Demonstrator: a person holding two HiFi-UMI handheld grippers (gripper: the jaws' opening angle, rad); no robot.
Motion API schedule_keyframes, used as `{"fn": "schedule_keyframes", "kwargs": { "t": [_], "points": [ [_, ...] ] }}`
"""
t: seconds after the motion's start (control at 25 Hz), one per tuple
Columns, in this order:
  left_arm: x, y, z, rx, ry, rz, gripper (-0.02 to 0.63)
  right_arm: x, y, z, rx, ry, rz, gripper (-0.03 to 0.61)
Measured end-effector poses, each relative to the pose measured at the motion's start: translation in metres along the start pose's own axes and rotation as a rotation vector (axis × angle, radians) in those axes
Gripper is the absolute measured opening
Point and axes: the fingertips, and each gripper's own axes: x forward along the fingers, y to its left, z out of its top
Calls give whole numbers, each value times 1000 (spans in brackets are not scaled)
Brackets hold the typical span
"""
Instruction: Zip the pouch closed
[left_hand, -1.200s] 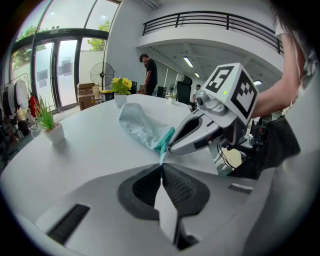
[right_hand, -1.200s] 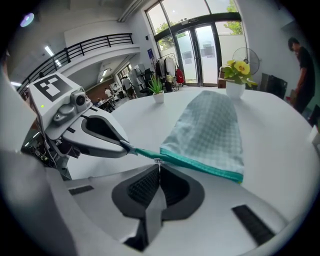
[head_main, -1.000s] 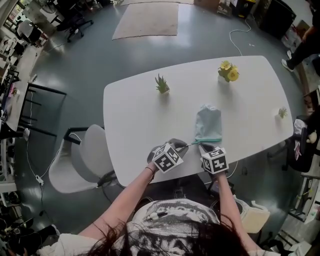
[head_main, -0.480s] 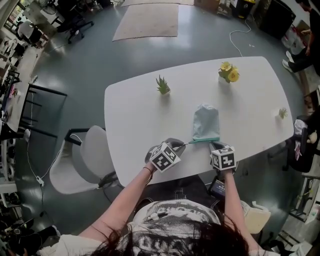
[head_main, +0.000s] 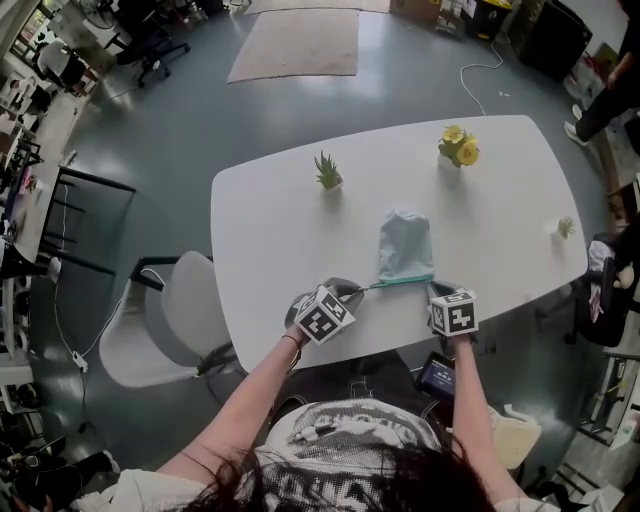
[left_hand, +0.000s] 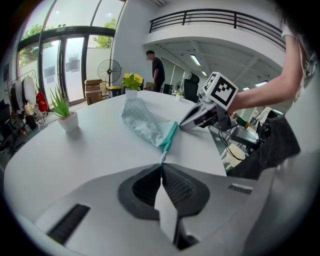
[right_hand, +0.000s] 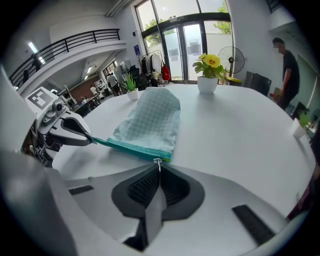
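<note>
On the table (head_main: 270, 230), near its front edge, the pouch (head_main: 404, 245) lies flat, its contents hidden. The left gripper (head_main: 358, 290) is clamped on the zip's tape end (left_hand: 163, 157). The right gripper (head_main: 433, 287), its jaws having just eased slightly, pinches the pull (right_hand: 159, 161) at the opposite end.

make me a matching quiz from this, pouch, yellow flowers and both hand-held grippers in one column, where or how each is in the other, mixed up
Column one:
1. pouch
2. yellow flowers
3. left hand-held gripper
4. right hand-held gripper

Column two:
A. shut on the metal zipper pull
B. in a white pot near the far edge of the table
C. lying flat on the table, pale checked fabric
D. shut on the teal tab at the zipper's other end

Pairs: 1-C, 2-B, 3-D, 4-A
</note>
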Motion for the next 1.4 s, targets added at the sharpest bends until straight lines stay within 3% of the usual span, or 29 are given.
{"fn": "schedule_keyframes", "kwargs": {
  "t": [0.2,0.28,0.36,0.4,0.64,1.0,1.4],
  "points": [
    [-2,6,-5,-62,-33,47,20,-1,10,6,12,-62,-14,8],
    [-5,6,-8,-86,-45,53,25,-4,16,8,-1,-71,4,100],
    [-10,3,-13,-122,-46,42,120,-10,21,13,-2,-97,12,118],
    [-14,1,-15,-138,-47,39,130,-14,24,15,1,-115,14,117],
    [-44,-1,-13,-189,-141,89,94,-38,57,27,27,-219,48,109],
    [-110,-15,-9,-185,-280,156,64,-72,138,35,11,-339,124,89],
    [-177,-45,-41,-187,-382,187,58,-104,224,25,-33,-416,185,81]
  ]
}}
